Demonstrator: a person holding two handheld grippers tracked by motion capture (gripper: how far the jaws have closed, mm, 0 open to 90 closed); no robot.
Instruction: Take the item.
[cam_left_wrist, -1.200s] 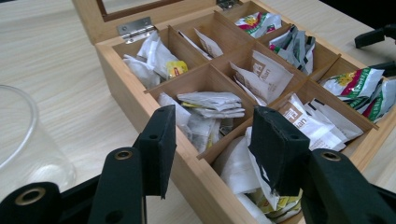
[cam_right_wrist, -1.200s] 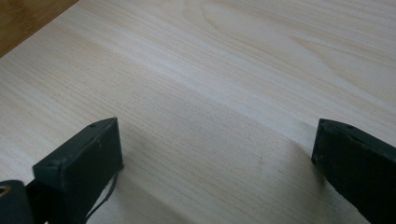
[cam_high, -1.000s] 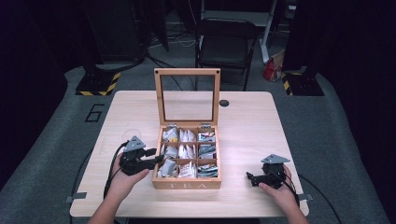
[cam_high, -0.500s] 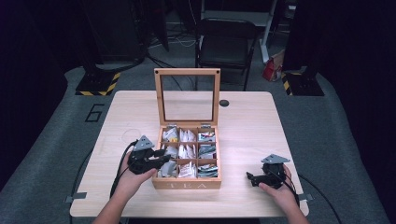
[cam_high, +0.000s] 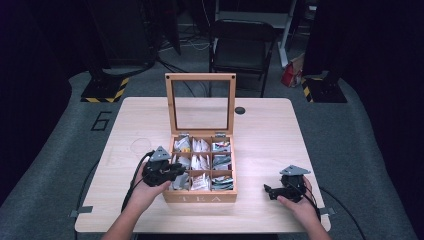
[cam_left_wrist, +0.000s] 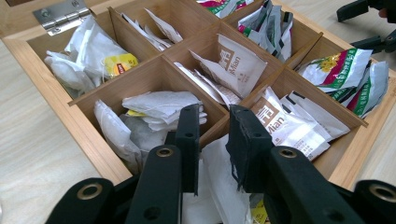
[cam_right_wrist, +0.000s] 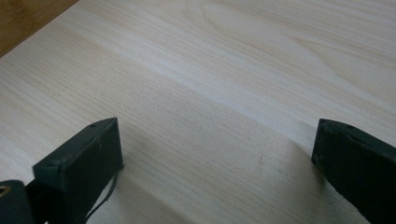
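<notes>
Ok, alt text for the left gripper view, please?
The left gripper, jaws slightly apart, reaches over a wooden tea box whose compartments hold paper tea bags. Nothing is gripped yet.

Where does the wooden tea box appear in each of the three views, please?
High view: the tea box sits at the table's centre, its lid standing open, between the two hands.
Left gripper view: its compartments of tea bags spread across the picture, behind the left claw.
Right gripper view: a darker wood strip at the top left corner may be the box; I cannot tell.
Shared landmark: the pale wooden table.
</notes>
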